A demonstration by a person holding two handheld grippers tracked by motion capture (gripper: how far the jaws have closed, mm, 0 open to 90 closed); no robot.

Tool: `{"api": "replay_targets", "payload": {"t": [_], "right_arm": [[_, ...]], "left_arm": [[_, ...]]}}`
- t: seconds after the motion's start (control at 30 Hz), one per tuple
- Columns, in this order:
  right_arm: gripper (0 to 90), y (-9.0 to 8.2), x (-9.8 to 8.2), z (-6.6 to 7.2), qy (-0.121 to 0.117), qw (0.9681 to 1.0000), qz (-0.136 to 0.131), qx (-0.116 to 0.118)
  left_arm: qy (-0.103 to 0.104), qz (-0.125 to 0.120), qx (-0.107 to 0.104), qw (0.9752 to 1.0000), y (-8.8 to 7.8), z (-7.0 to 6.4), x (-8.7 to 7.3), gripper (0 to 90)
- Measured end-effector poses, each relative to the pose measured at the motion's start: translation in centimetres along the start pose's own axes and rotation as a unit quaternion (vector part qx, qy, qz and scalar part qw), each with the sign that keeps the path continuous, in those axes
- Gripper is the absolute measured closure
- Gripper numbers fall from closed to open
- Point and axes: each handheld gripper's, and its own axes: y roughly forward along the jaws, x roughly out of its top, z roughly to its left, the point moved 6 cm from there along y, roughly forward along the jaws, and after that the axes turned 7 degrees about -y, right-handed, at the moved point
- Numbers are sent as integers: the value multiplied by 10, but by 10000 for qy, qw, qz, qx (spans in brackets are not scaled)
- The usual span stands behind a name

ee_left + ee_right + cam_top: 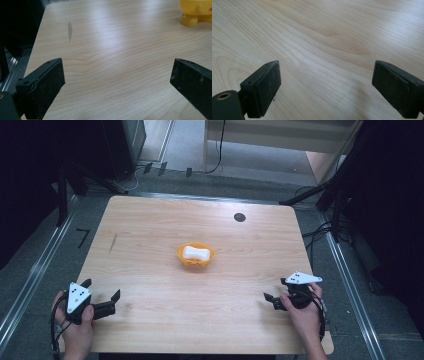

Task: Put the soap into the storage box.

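1. We see the orange round plastic bowl [195, 256] near the middle of the light wooden table [150, 285], a white rounded block [195, 252] lying inside it.
2. Left gripper [103, 295] sits at the table's near-left corner, jaws spread wide, nothing between them. In its own view [117, 82] a yellow rounded object [196, 11] shows at top right.
3. Right gripper [275, 292] is near the near-right corner, jaws apart over bare wood [325, 83], holding nothing.
4. Both grippers are well apart from the bowl.
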Motion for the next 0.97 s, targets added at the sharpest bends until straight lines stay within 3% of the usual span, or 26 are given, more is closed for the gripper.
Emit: {"api": "replay_targets", "payload": {"t": [0.3,0.43,0.67,0.83,0.97], "right_arm": [[66,-20,-26,-3,195,9995,-125,-209],[13,-30,-38,-6,332,9989,-121,-301],[8,-44,-57,-10,619,9971,-198,-386],[8,-47,-60,-10,760,9959,-307,-386],[8,-46,-60,-9,704,9962,-268,-439]], "left_arm": [[-14,-5,15,10000,0,0,0,0],[-1,5,20,10000,0,0,0,0],[-21,-4,-3,10000,0,0,0,0],[-52,-7,-13,10000,0,1,0,0],[-76,8,-23,10000,1,1,0,0]]}}
